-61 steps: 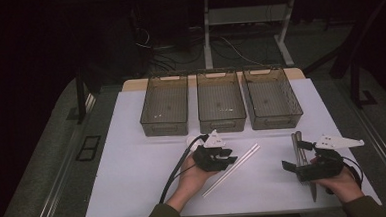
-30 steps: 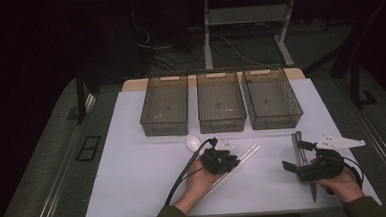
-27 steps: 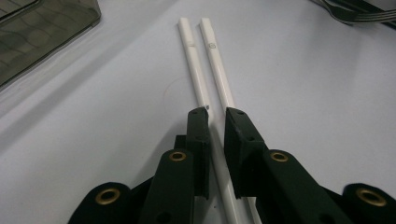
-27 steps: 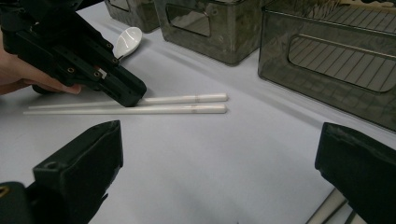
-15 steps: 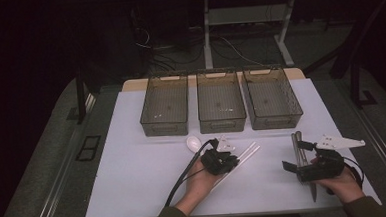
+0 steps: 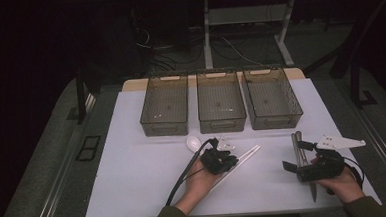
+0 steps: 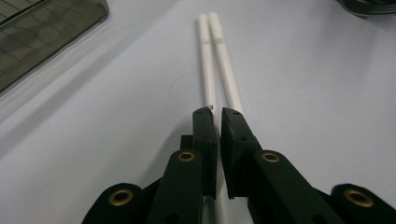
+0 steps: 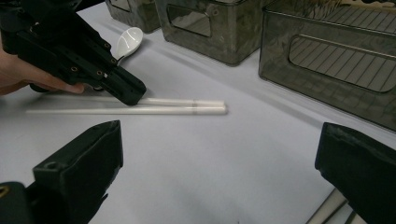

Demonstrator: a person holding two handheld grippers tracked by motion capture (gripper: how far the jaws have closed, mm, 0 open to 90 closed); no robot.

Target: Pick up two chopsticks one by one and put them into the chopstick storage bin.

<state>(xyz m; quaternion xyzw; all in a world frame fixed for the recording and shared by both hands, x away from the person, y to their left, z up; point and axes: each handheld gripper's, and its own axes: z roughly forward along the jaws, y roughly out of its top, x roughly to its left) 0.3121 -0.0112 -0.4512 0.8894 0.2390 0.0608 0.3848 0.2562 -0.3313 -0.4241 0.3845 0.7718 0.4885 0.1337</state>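
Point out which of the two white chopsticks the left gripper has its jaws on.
The left chopstick in the left gripper view: the left gripper is closed over it, while the right chopstick lies free alongside.

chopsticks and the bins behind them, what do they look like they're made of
The chopsticks look like white plastic or melamine: smooth, even in colour, a soft sheen, faint markings near the thick ends. It could be glazed ceramic; the look leaves that open. The three bins look like smoke-tinted clear plastic: you can see through the walls, which have ribbed floors, moulded handle cutouts and glossy highlights.
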